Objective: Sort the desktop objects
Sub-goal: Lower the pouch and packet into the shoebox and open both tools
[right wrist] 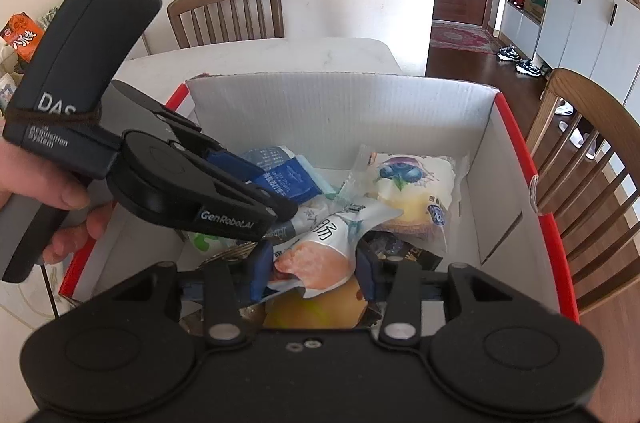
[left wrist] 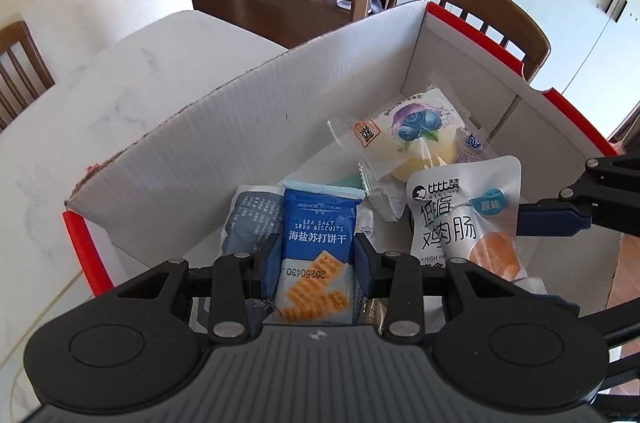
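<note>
Both grippers reach down into a red-edged cardboard box [right wrist: 516, 143] with white corrugated inner walls, set on a white marble-look table [left wrist: 132, 79].

Left gripper [left wrist: 316, 257]: clenched on a blue packet of sea salt soda biscuits [left wrist: 318, 243]. Both blue pads press the packet's sides; packet stands upright between them, over the near-left part of the box.

Right gripper [right wrist: 308, 271]: closed on a white chicken sausage pouch [right wrist: 320, 251] with an orange patch. Pouch is crumpled between the pads, its upper end bending toward the middle of the box. In the left wrist view the same pouch [left wrist: 460, 219] stands just right of the biscuit packet, with one blue finger of the right gripper against its right edge.

Already lying in the box: a blueberry-print pastry wrapper [left wrist: 416, 139] toward the far right corner, a grey-printed white packet [left wrist: 250, 219] behind the biscuits, more small packets below.

A hand [right wrist: 60, 207] grips the left tool's handle. Wooden chairs [left wrist: 452, 3] stand round the table.
</note>
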`<state>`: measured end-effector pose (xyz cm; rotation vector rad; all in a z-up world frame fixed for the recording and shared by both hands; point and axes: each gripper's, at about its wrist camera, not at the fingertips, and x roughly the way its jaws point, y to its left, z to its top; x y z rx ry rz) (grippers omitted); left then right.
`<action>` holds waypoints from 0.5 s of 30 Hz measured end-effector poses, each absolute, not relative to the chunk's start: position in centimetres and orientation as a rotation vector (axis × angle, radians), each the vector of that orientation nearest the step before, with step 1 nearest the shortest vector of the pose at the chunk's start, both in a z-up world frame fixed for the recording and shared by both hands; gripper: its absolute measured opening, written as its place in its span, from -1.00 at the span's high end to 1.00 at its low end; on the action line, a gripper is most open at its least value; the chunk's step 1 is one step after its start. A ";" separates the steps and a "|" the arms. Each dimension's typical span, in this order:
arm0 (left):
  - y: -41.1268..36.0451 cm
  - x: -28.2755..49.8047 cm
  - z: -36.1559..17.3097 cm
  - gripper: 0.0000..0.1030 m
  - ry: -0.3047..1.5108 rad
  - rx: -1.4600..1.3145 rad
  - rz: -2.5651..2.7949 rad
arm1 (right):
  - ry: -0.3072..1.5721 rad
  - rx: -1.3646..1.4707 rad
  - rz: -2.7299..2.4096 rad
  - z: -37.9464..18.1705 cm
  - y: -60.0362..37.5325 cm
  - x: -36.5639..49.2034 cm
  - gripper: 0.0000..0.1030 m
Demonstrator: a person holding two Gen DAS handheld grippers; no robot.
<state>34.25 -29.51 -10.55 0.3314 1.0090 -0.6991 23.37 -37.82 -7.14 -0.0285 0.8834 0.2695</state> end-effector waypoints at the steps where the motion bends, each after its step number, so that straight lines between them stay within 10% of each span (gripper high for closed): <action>1: -29.5 34.3 -10.5 0.26 1.012 0.329 -0.701 | 0.885 -0.027 0.272 -7.1 -37.9 23.4 0.13; 9: -29.4 34.1 -10.0 -0.30 1.012 0.315 -0.693 | 0.891 -0.047 0.271 -7.0 -38.4 23.1 0.10; 15: -29.0 33.4 -9.2 -0.30 0.985 0.315 -0.689 | 0.874 -0.053 0.281 -6.7 -38.4 22.8 0.01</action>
